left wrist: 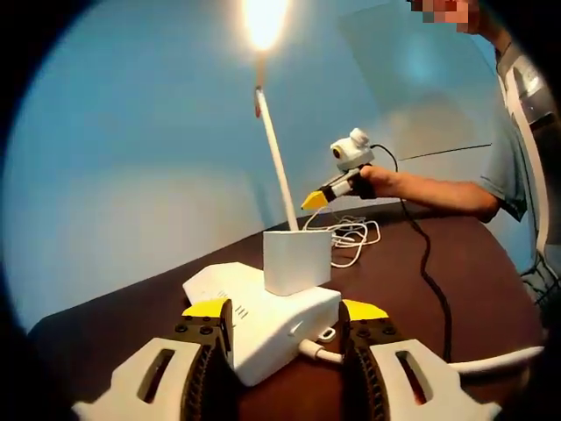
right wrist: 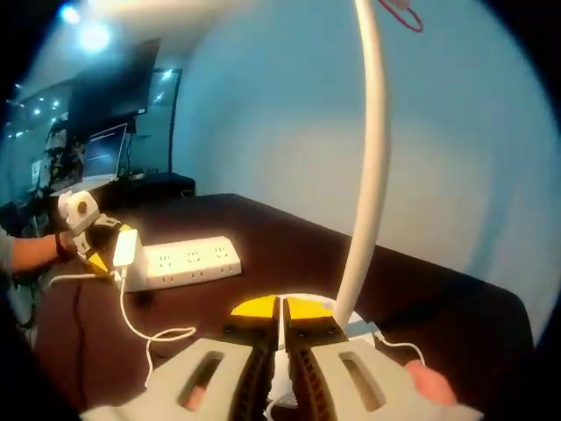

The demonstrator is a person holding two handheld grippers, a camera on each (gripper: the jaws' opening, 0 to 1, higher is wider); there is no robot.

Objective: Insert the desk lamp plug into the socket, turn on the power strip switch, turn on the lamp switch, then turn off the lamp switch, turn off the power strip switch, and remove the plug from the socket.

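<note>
The white power strip lies on the dark table, and my left gripper is shut on its near end, one jaw on each side. A white lamp plug block stands in a socket on the strip. Behind it the lamp's thin white stalk rises to a glowing head. In the right gripper view, my right gripper is shut with nothing between its fingers, tips down at the lamp base beside the stalk. Farther left lie the strip, the plug block and the left gripper.
A thin white cable lies coiled by the lamp base; it runs loose across the table towards the plug. A black cable trails from the right gripper, held by a person's hand. A blue wall stands behind the table.
</note>
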